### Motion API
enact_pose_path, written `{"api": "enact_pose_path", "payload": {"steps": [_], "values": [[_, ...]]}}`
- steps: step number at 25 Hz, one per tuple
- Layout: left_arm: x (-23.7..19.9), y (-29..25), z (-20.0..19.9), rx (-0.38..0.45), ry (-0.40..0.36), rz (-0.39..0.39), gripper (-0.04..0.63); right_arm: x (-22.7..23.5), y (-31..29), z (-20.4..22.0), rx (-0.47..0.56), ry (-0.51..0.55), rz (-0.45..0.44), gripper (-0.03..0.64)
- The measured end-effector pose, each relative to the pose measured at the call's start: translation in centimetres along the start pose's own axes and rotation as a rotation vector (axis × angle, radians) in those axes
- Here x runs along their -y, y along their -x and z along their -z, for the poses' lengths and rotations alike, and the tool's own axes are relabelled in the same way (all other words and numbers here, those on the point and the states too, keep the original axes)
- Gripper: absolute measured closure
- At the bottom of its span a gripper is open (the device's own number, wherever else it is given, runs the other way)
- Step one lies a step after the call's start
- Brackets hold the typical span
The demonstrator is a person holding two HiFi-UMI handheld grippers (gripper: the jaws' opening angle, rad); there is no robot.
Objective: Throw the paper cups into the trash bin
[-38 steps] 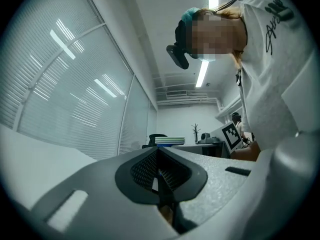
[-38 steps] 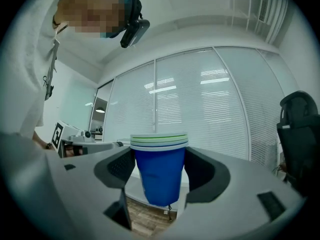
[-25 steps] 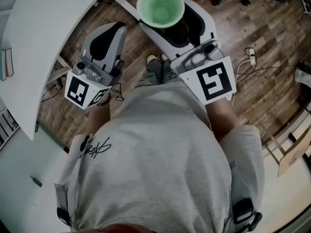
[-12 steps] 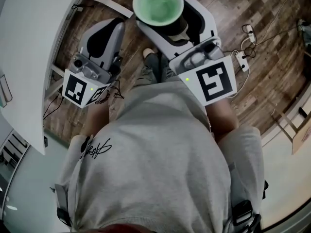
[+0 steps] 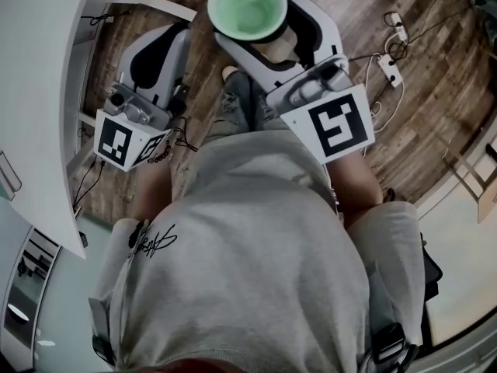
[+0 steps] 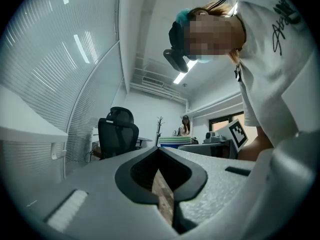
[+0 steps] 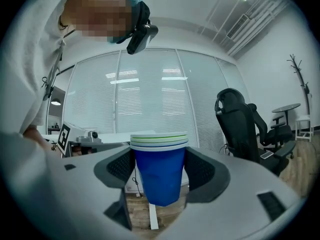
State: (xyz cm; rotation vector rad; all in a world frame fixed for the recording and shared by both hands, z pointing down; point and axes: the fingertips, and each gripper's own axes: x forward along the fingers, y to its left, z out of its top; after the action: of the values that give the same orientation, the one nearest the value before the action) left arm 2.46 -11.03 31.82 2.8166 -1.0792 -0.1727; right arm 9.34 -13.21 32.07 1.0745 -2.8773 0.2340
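Observation:
A stack of blue paper cups with white and green rims stands upright between the jaws of my right gripper, which is shut on it. From above, the top cup shows a pale green inside, held out in front of the person by the right gripper. My left gripper is to its left, lower and apart from it. In the left gripper view its jaws are shut with nothing between them; only a thin slit of wood floor shows. No trash bin is in view.
A white curved table lies at the left over the wood floor. Cables and a power strip lie on the floor at the right. A black office chair stands ahead of the right gripper, and another chair ahead of the left.
The head view has swung: the table has slid left and the floor cables have come nearer. Both grippers keep their places by the body, the right still gripping the cups.

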Motion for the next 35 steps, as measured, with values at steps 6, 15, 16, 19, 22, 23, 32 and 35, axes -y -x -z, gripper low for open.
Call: {"api": "enact_pose_path", "payload": {"steps": [6,15,16,19,22,23,32,35], "values": [[0.3,-0.8,0.7,0.006,0.001,0.023,0.595,1.1,1.2,1.0,-0.002,-0.013,0.021,0.305],[0.1,-0.8,4.2,-0.028,0.013,0.035,0.595,1.5,1.2,3.7,-0.009,0.018,0.036,0.305],[-0.1,-1.0,4.7,-0.027,0.02,0.024,0.595,1.8,1.2,4.2,-0.013,0.008,0.033,0.305],[-0.8,-1.8,5.9,-0.016,0.033,0.01,0.595,2.7,1.2,5.7,-0.033,-0.008,0.036,0.305],[-1.4,-2.9,7.5,-0.02,0.039,0.015,0.595,3.9,0.9,7.4,-0.051,-0.023,0.047,0.305],[-1.6,-3.1,8.1,-0.024,0.041,0.017,0.595,4.2,0.7,8.0,-0.054,-0.03,0.049,0.305],[-3.4,-4.3,13.6,-0.057,0.079,0.017,0.595,6.4,-0.8,13.3,-0.094,-0.056,0.047,0.305],[-3.9,-4.6,15.6,-0.081,0.094,0.022,0.595,6.9,-1.2,15.5,-0.113,-0.077,0.043,0.305]]}}
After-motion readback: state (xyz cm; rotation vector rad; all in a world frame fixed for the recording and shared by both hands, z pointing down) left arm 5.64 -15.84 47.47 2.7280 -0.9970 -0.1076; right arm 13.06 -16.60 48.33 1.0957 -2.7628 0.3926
